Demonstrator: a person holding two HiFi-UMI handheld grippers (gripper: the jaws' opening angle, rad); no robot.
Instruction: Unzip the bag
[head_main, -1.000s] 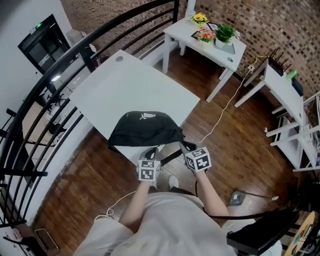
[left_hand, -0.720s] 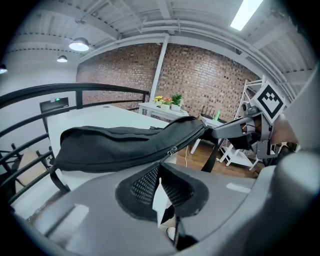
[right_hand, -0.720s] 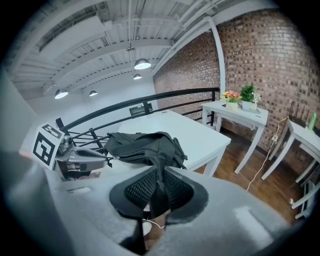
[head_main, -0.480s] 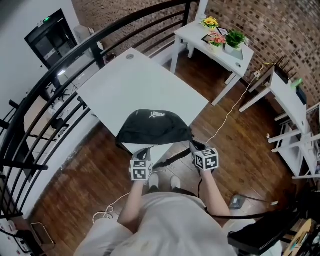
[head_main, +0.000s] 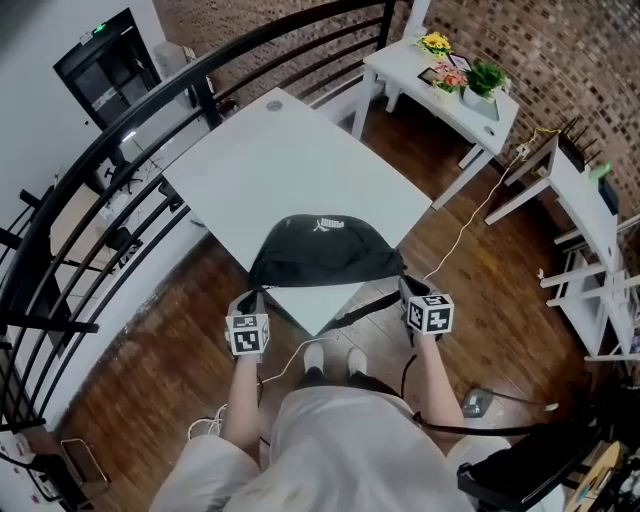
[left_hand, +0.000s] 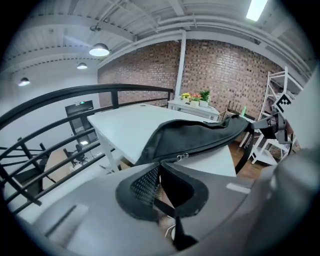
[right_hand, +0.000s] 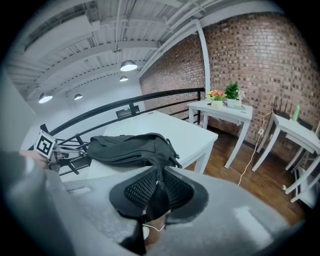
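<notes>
A black bag (head_main: 325, 255) lies on the near corner of the white table (head_main: 290, 170). My left gripper (head_main: 250, 300) is at the bag's left end, shut on a thin black tab that looks like the zipper pull. In the left gripper view (left_hand: 160, 170), the silver slider (left_hand: 184, 156) sits just past the fingertips, and the zip line runs right along the bag (left_hand: 200, 135). My right gripper (head_main: 405, 285) is shut on the black fabric at the bag's right end; its own view (right_hand: 159, 175) shows the bag (right_hand: 130, 147) beyond. A strap (head_main: 360, 312) hangs below the table corner.
A black railing (head_main: 100, 170) curves along the table's left side. A small white table with plants (head_main: 450, 80) stands at the back right, with white shelving (head_main: 590, 220) further right. A pale cable (head_main: 460, 225) runs over the wooden floor. The person's shoes (head_main: 330, 360) are just under the corner.
My left gripper has moved left from the bag's front middle to its left end. The right gripper has kept its hold at the right end.
</notes>
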